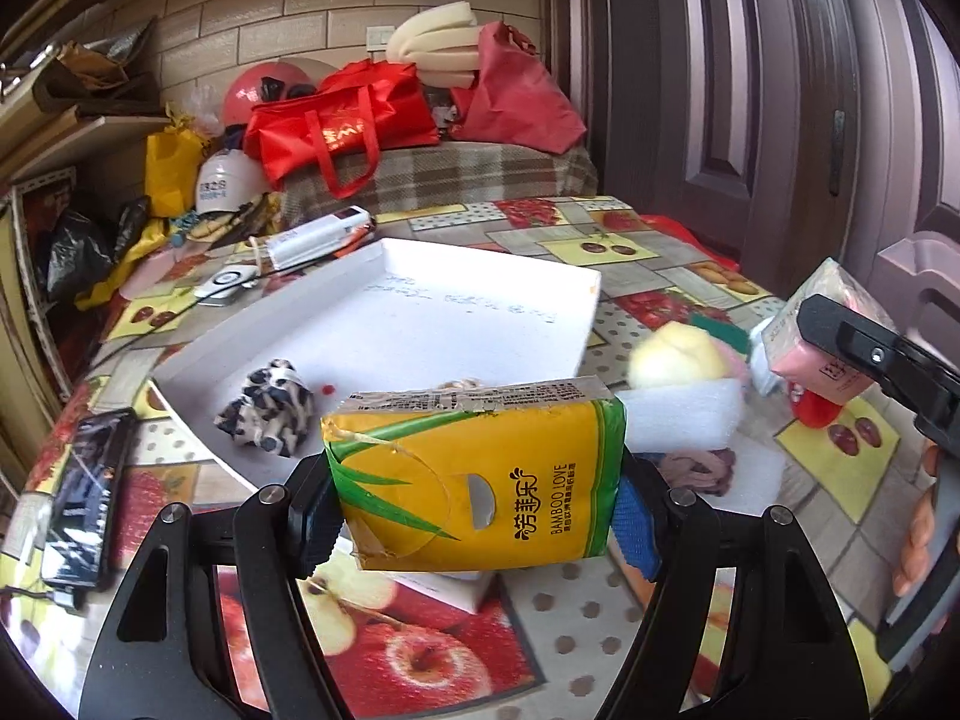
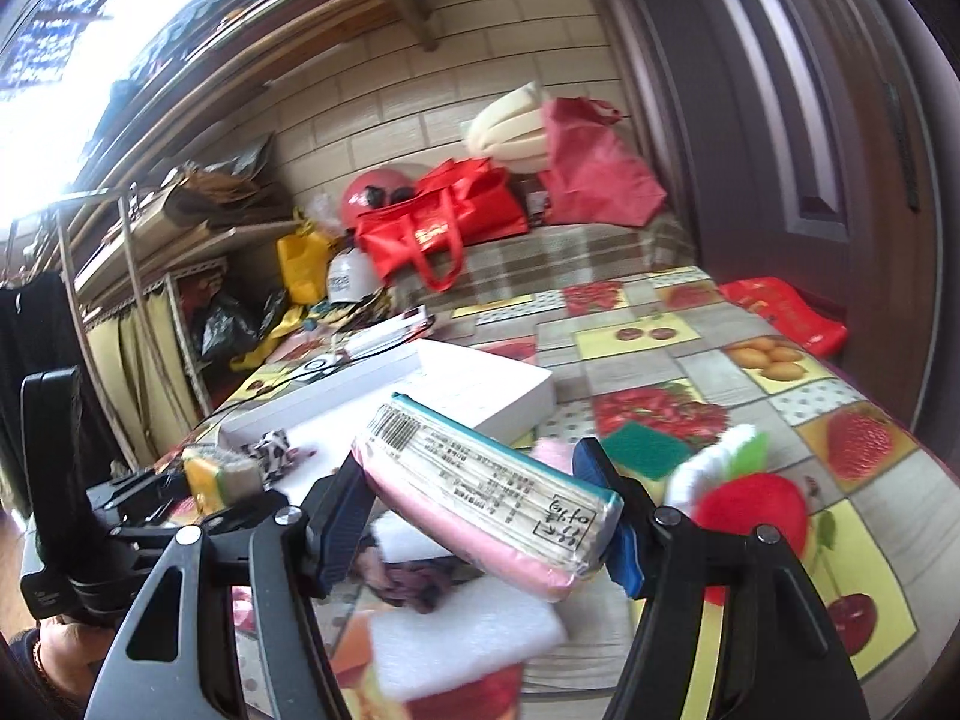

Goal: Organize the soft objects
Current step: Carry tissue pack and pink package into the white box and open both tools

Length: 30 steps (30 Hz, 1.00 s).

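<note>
Left wrist view: left gripper (image 1: 480,516) clamped on yellow tissue pack (image 1: 474,474) across its short ends, pack lifted just over the near edge of the white tray (image 1: 420,312); tray sits on the fruit-print table (image 1: 690,276) and holds a black-and-white cloth scrunchie (image 1: 267,414); a white foam block (image 1: 678,420) and a pale plush ball (image 1: 678,354) lie just right of the pack on the table; right gripper seen at far right holding the pink tissue pack (image 1: 816,348).

Right wrist view: right gripper (image 2: 480,516) clamped on pink tissue pack (image 2: 480,498), pack tilted, held above the table near the tray (image 2: 510,402); red plush apple (image 2: 756,516) and green scouring pad (image 2: 645,450) rest on the table to the right; foam block (image 2: 468,642) below.

Handling, judged: both packs look light, squashy, slick film wrap; end-to-end pinch suits them, though hard squeeze would likely dent; the yellow wrapper is torn, may snag.
</note>
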Available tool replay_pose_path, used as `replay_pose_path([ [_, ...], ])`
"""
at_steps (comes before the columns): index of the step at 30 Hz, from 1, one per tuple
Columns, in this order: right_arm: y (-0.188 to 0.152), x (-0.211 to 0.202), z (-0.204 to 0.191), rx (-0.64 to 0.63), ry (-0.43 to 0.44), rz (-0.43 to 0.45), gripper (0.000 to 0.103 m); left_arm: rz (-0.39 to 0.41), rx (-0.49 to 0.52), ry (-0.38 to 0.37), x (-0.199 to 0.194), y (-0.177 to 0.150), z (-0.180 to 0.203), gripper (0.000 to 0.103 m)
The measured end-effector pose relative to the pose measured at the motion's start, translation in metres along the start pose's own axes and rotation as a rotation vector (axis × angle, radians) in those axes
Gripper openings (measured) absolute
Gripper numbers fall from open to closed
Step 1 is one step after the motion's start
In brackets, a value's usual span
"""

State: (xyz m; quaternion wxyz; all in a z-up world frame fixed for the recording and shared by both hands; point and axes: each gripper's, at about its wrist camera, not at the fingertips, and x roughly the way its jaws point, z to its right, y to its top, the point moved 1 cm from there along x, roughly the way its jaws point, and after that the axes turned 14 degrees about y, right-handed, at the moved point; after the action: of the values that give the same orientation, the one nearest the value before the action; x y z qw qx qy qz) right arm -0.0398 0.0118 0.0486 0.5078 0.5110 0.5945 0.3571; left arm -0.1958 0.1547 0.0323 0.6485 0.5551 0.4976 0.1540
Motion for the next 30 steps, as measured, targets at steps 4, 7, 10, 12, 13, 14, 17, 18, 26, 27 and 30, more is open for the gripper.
replay_pose_path([
  [4, -0.002, 0.012, -0.020, -0.050, 0.024, -0.017, 0.067, 0.007, -0.003, 0.063, 0.007, 0.001, -0.011, 0.074],
  [7, -0.003, 0.023, -0.035, -0.081, 0.049, -0.029, 0.067, 0.009, -0.040, 0.090, 0.012, 0.001, -0.025, 0.074],
  [10, -0.004, 0.039, -0.045, -0.068, 0.085, -0.058, 0.067, 0.008, -0.071, 0.102, 0.016, 0.001, -0.036, 0.074],
  [12, -0.004, 0.050, -0.049, -0.059, 0.091, -0.077, 0.067, -0.019, -0.097, 0.099, 0.022, 0.001, -0.041, 0.074],
  [13, -0.004, 0.056, -0.051, -0.054, 0.091, -0.081, 0.067, -0.031, -0.106, 0.095, 0.024, 0.001, -0.042, 0.074],
  [14, -0.004, 0.060, -0.054, -0.051, 0.092, -0.084, 0.067, -0.038, -0.112, 0.097, 0.026, 0.001, -0.044, 0.074],
  [17, -0.006, 0.073, -0.058, -0.036, 0.081, -0.102, 0.067, -0.011, -0.107, 0.130, 0.028, 0.004, -0.048, 0.075],
  [18, -0.006, 0.077, -0.058, -0.026, 0.078, -0.105, 0.067, 0.004, -0.118, 0.142, 0.028, 0.006, -0.052, 0.075],
  [26, -0.006, 0.107, -0.066, -0.026, 0.027, -0.105, 0.067, 0.044, -0.199, 0.271, 0.054, 0.019, -0.092, 0.075],
  [27, -0.006, 0.108, -0.070, -0.044, 0.025, -0.101, 0.067, 0.043, -0.209, 0.280, 0.057, 0.020, -0.096, 0.075],
  [30, -0.004, 0.116, -0.079, -0.076, 0.021, -0.103, 0.067, 0.015, -0.245, 0.286, 0.072, 0.023, -0.108, 0.075],
])
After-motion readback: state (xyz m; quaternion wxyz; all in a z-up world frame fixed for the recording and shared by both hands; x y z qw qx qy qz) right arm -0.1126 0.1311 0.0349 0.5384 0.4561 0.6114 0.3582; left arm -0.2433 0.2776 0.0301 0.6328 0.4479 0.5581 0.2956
